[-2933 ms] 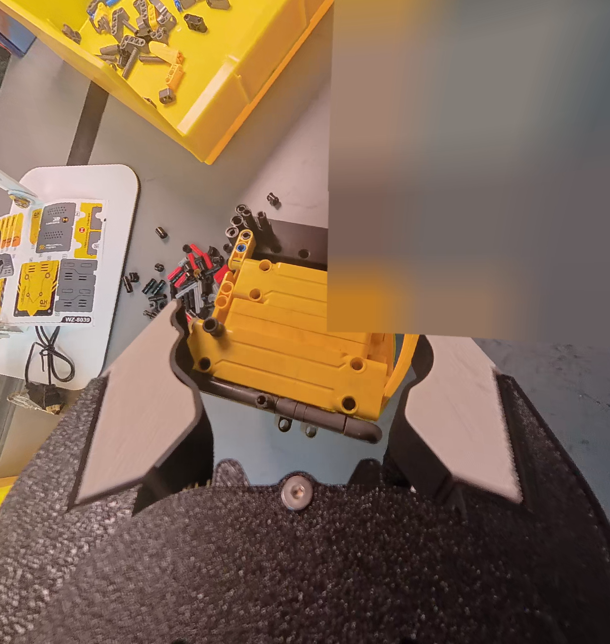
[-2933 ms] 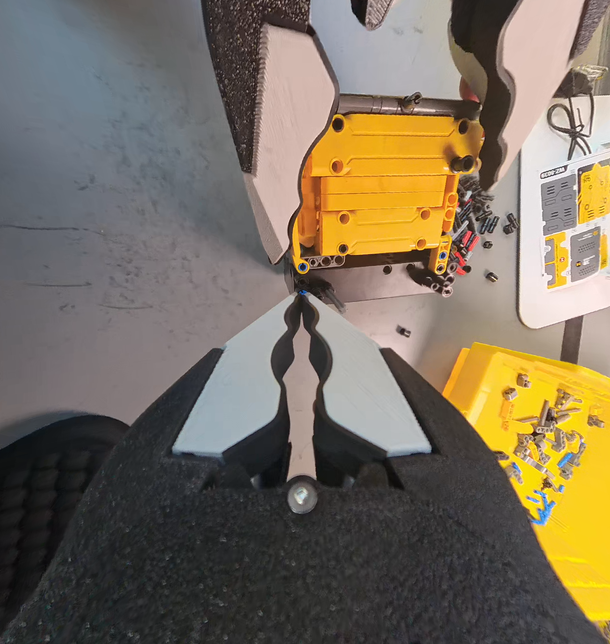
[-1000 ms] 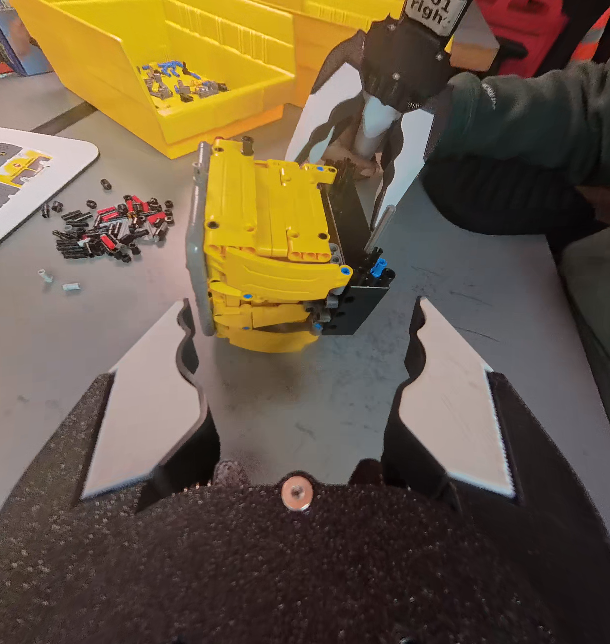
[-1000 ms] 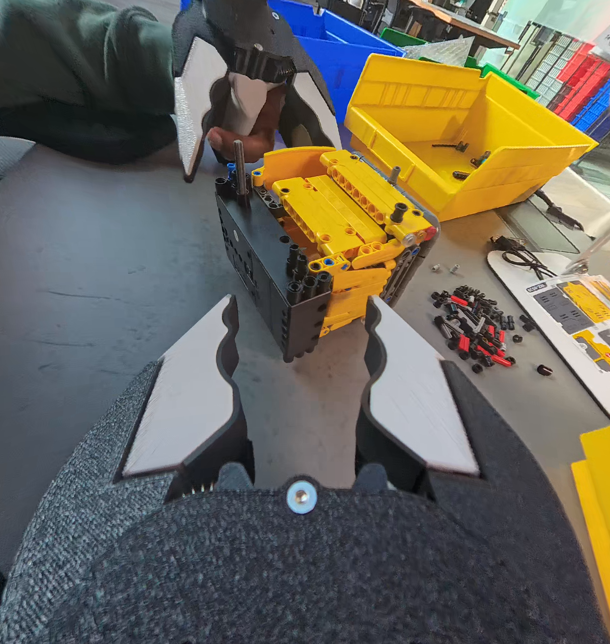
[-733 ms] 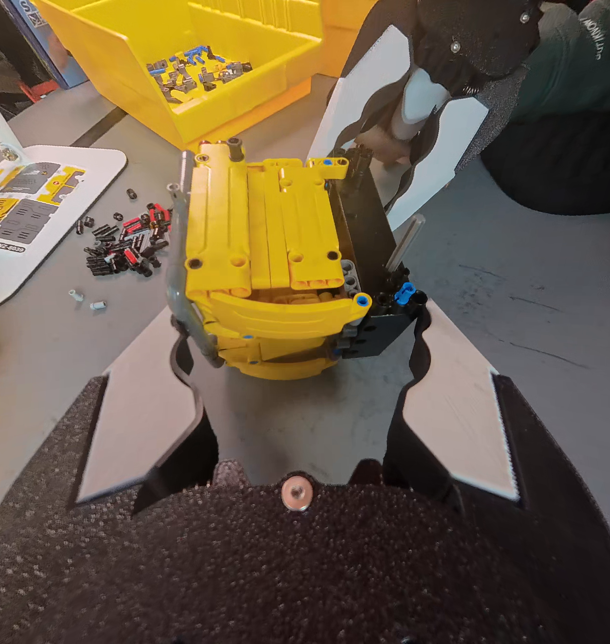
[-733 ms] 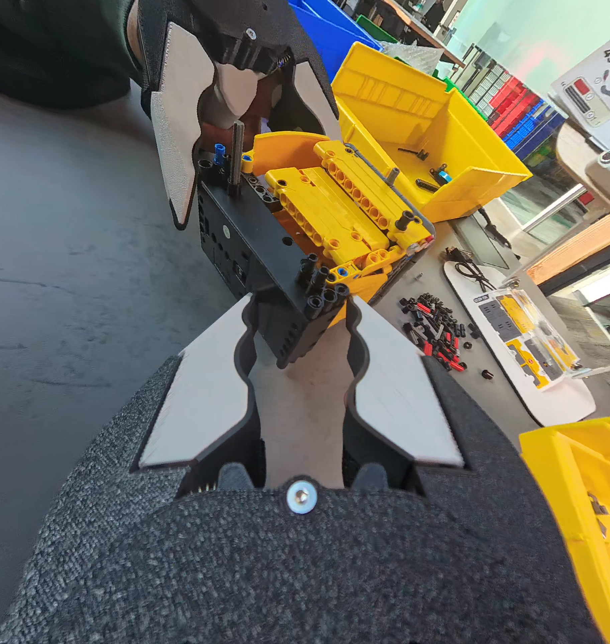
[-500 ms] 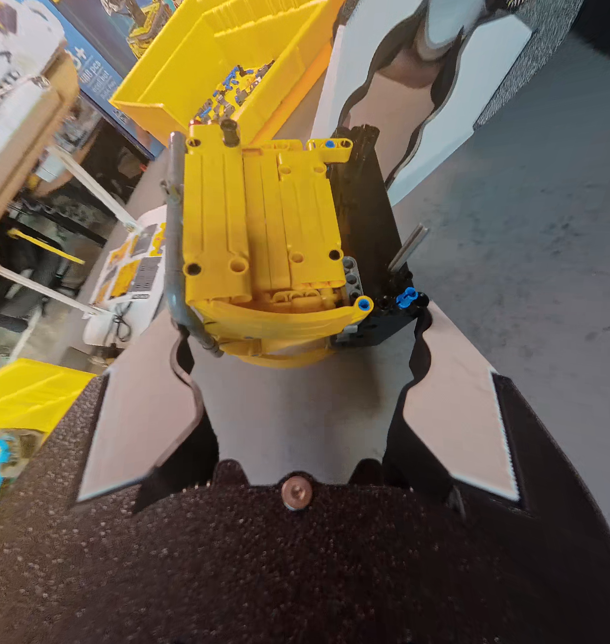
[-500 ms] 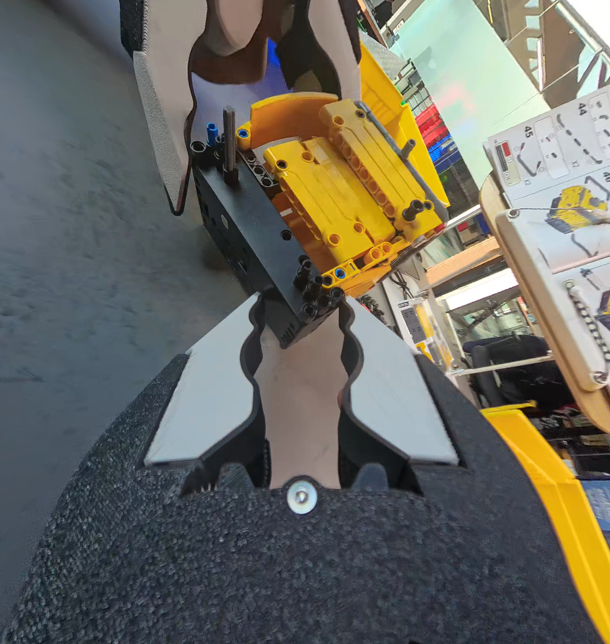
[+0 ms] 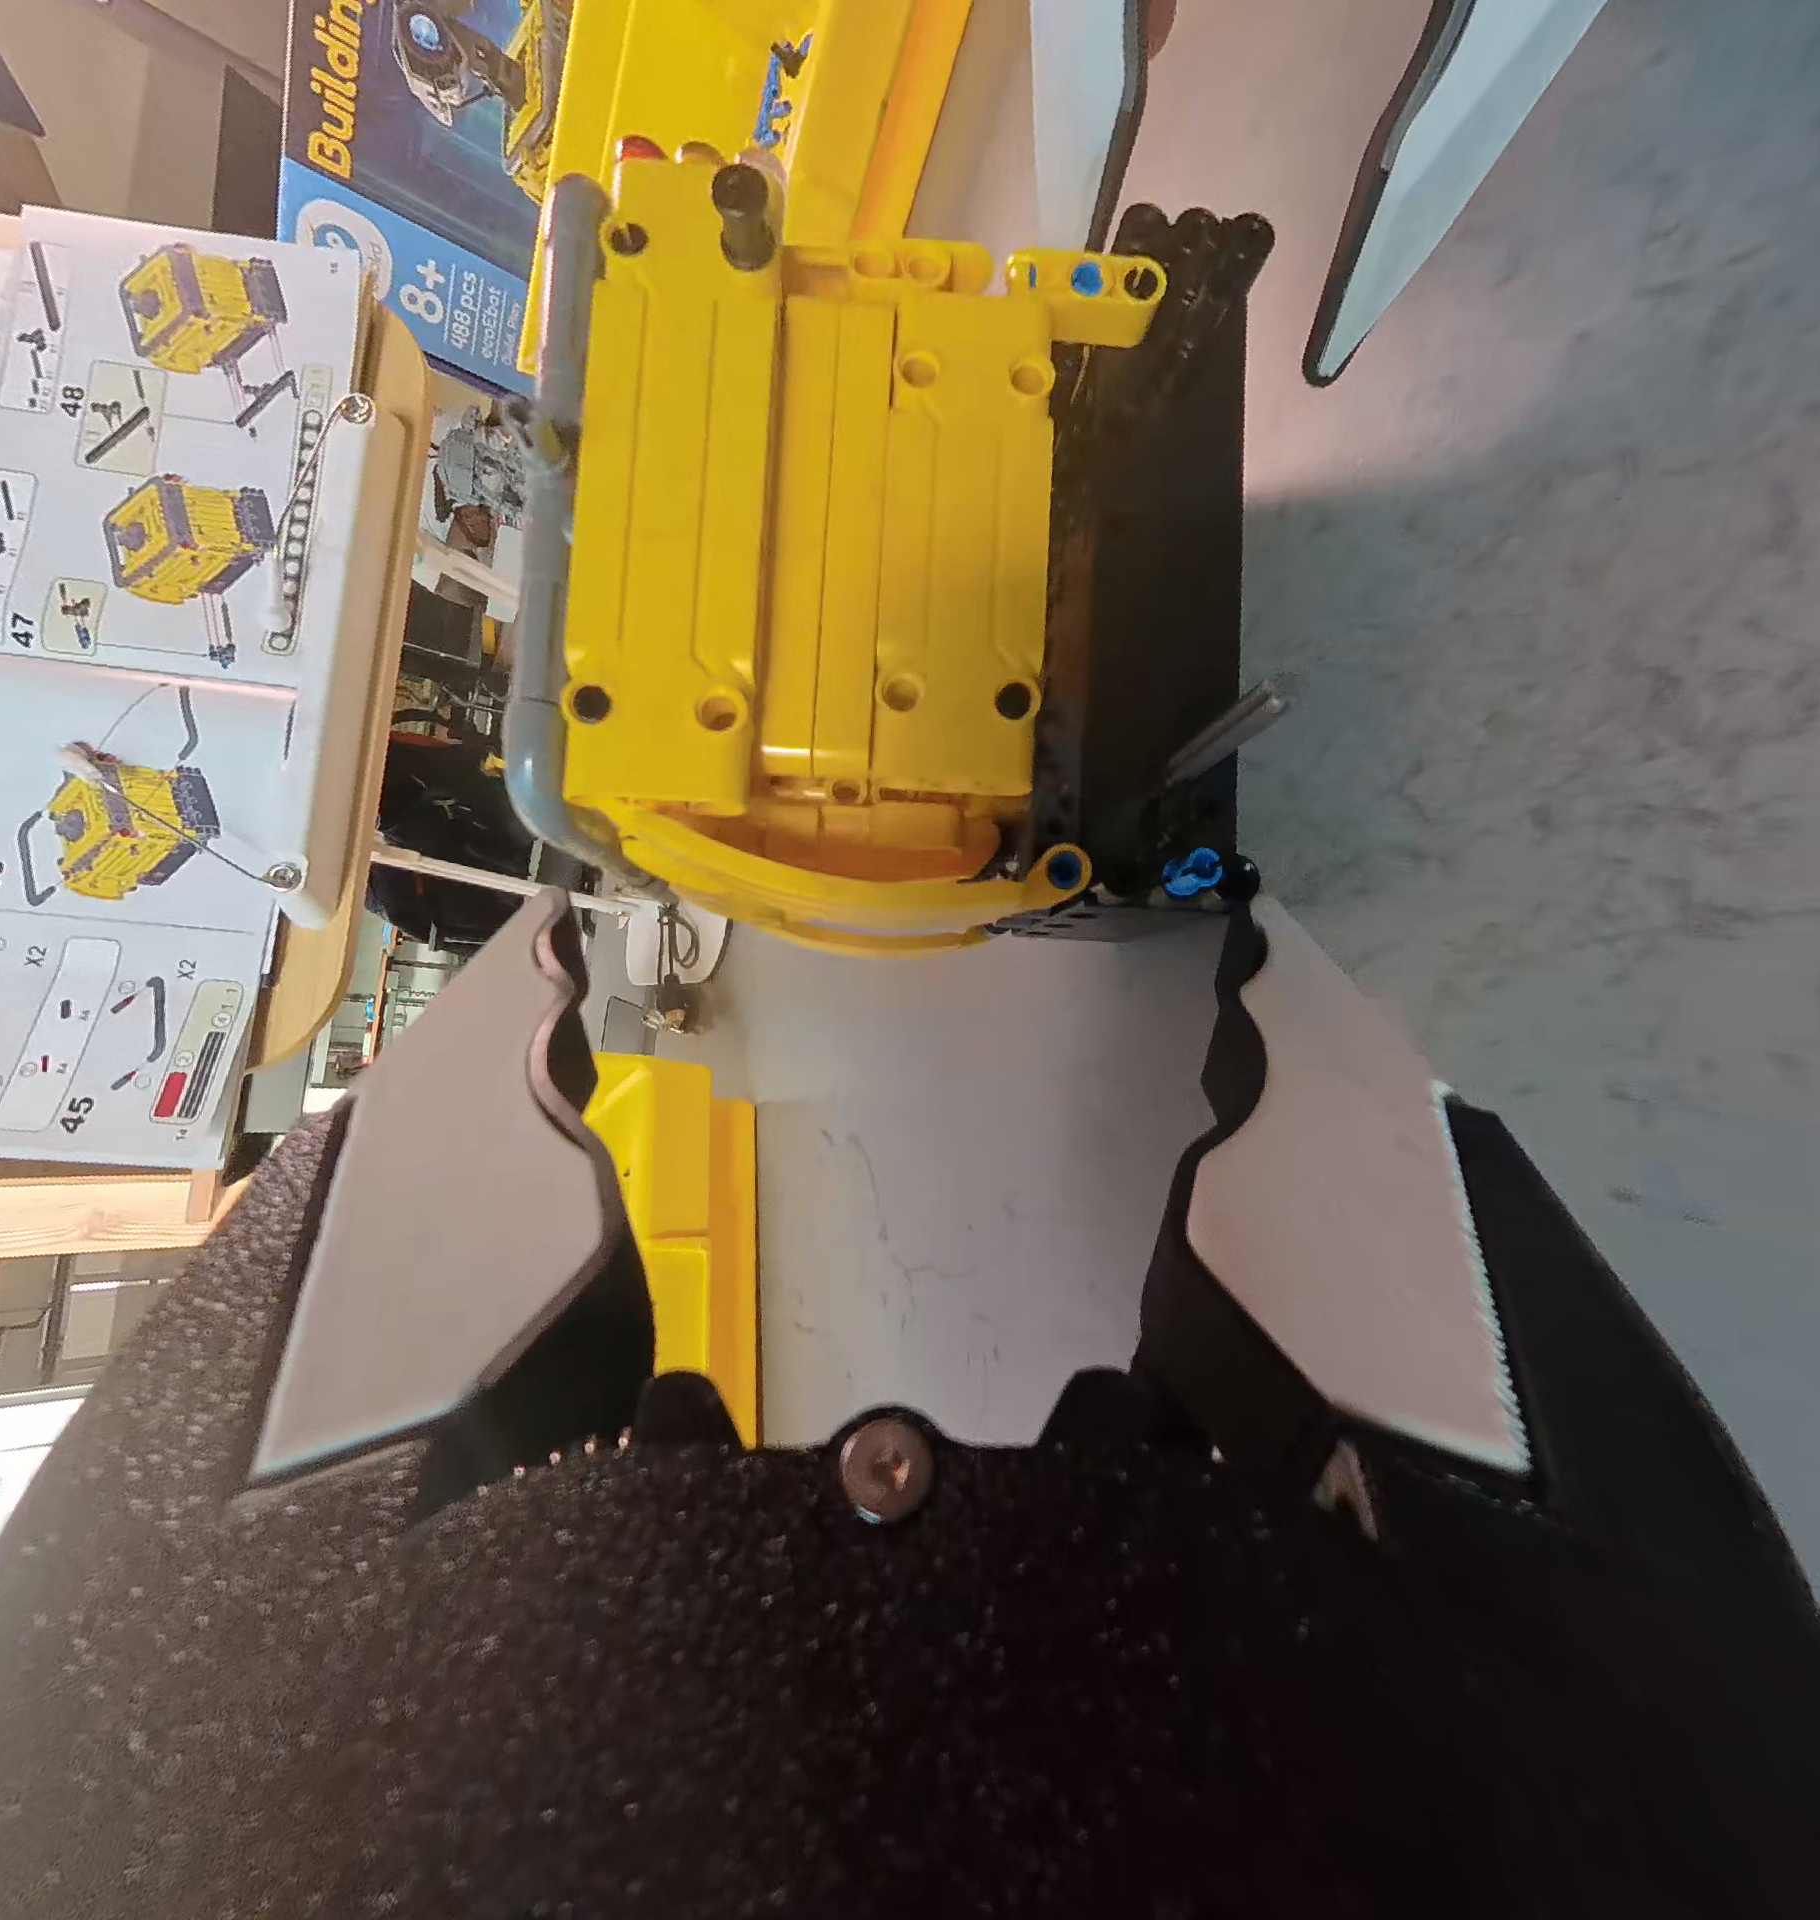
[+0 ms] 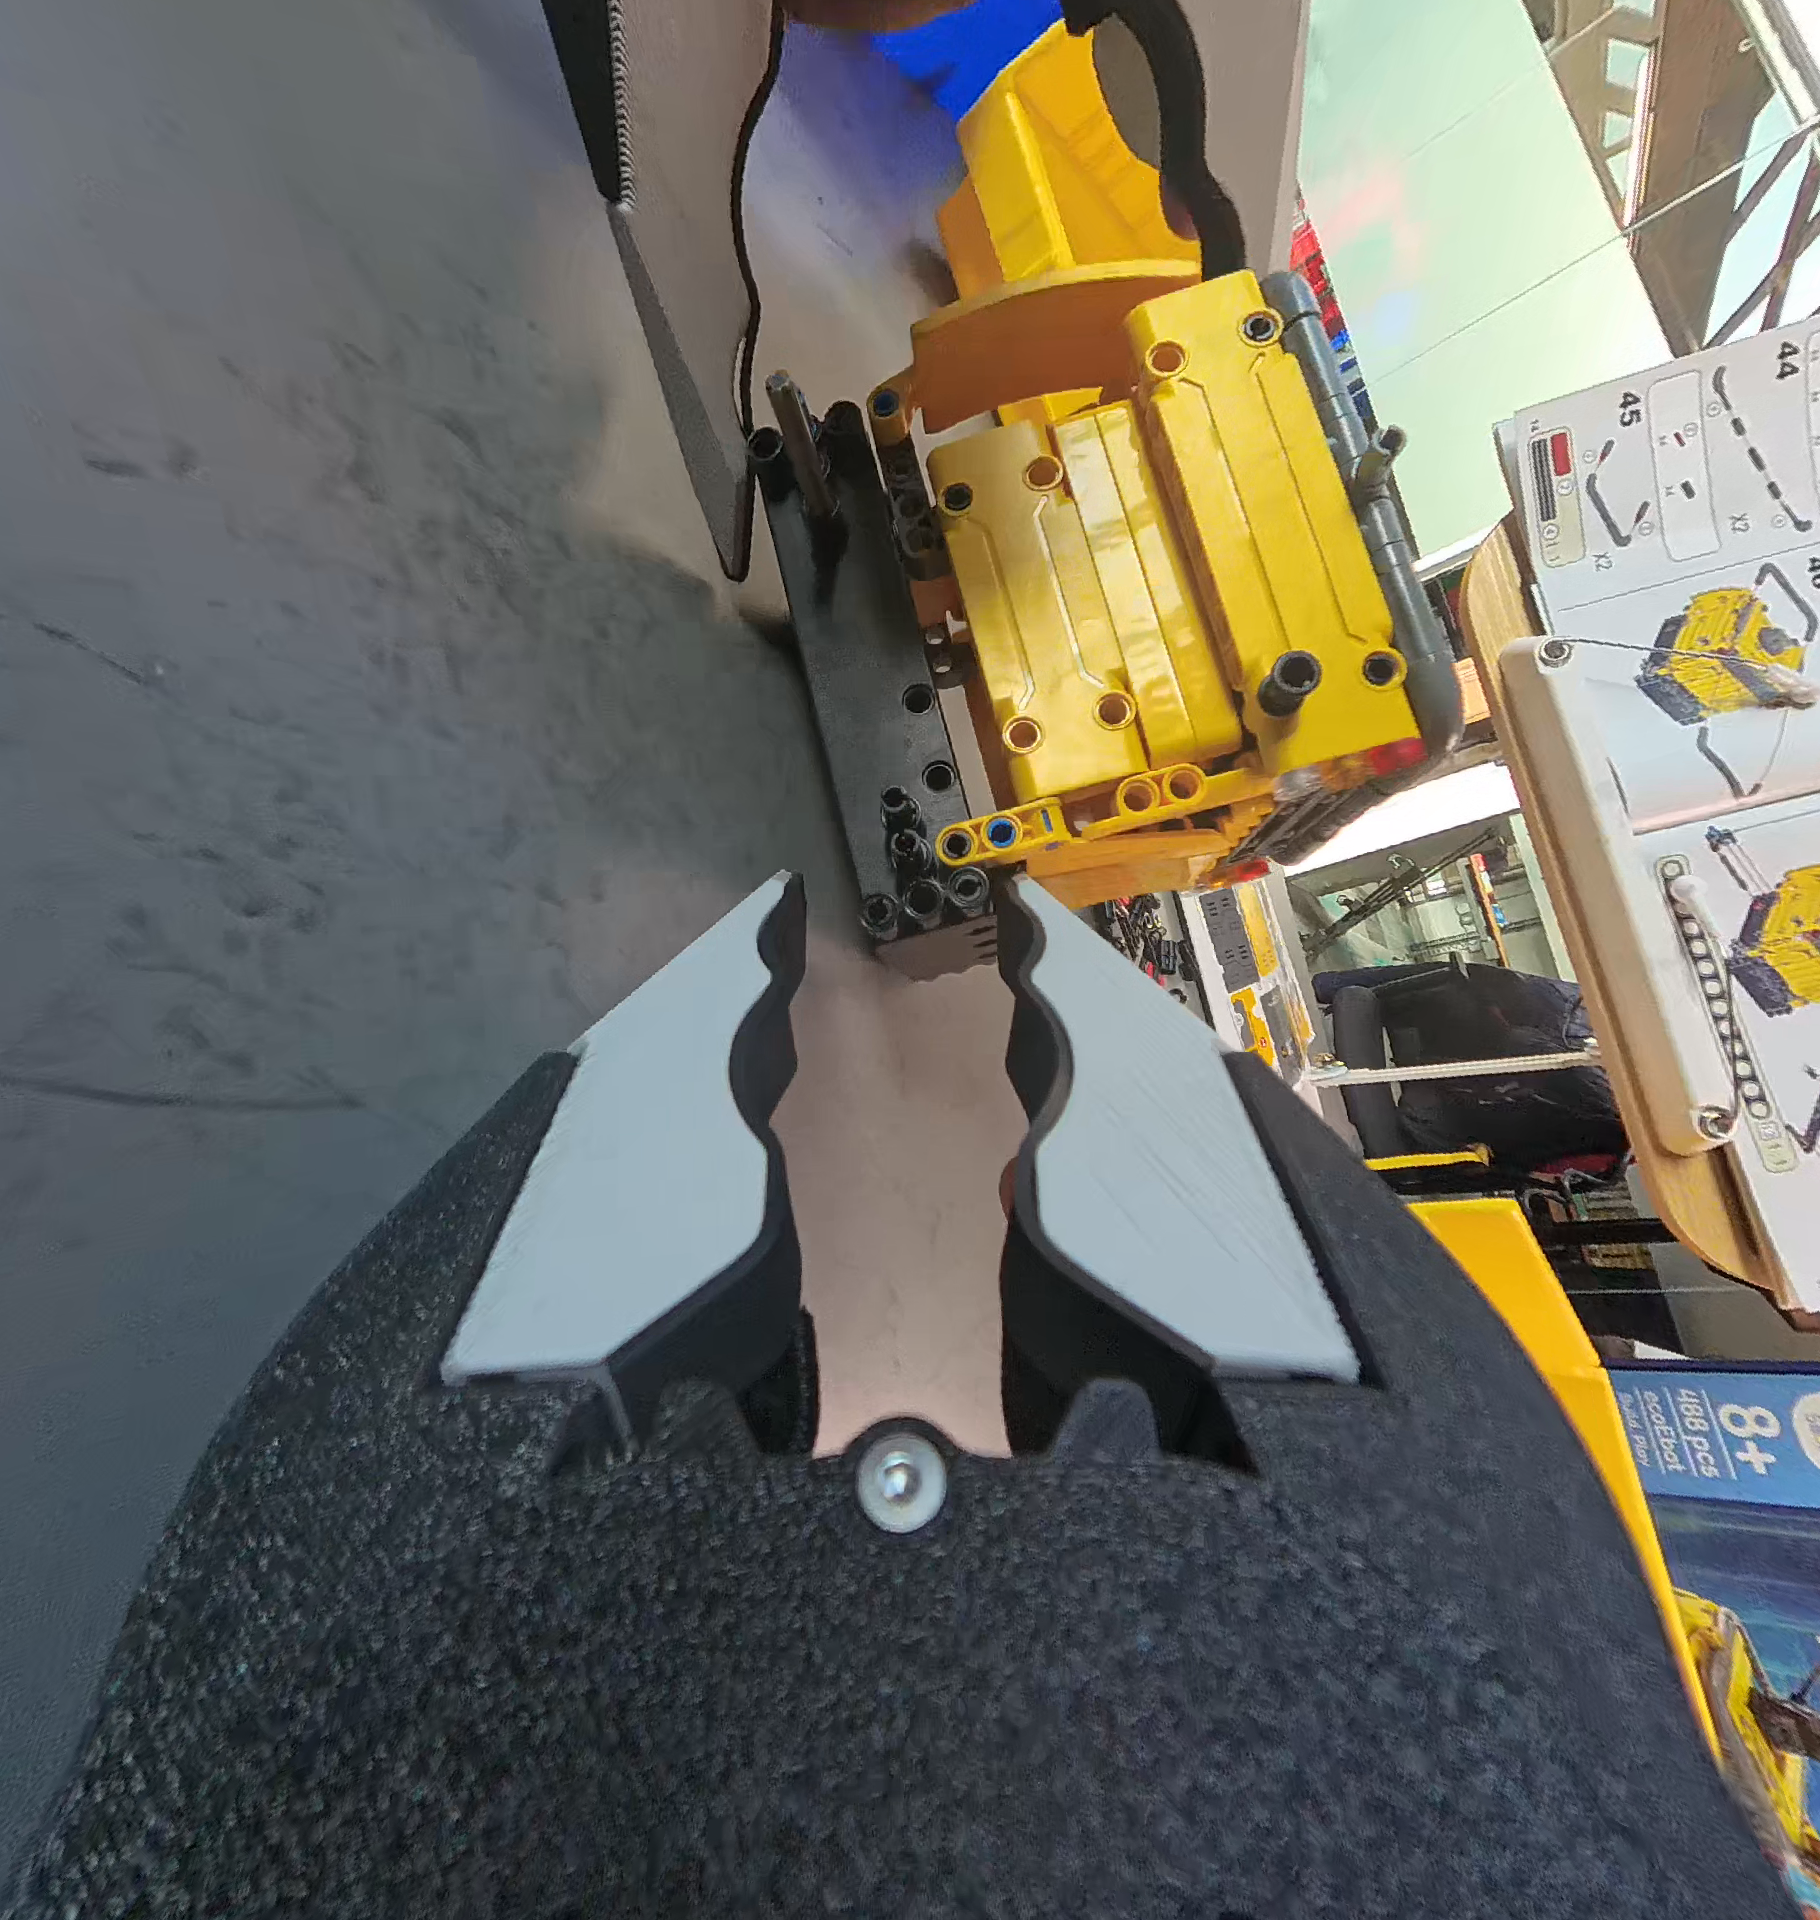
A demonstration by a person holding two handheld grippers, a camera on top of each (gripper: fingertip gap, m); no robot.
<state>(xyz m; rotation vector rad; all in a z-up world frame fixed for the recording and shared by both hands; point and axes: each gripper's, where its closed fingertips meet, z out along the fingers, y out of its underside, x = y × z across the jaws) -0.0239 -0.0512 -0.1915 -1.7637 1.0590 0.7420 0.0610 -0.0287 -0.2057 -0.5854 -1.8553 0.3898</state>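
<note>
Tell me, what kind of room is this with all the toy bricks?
Probably a workshop or lab bench for building brick kits. A half-built yellow and black brick model is gripped over a grey table, an open instruction booklet stands on a wooden stand, and yellow parts bins sit nearby.

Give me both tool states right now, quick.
Left tool: closed on the yellow brick model, gripping across its near end.
Right tool: closed on the model's black base.

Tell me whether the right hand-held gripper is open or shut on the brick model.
Shut on it: the right hand-held gripper has its fingertips pressed against both sides of the yellow brick model's black base.
</note>
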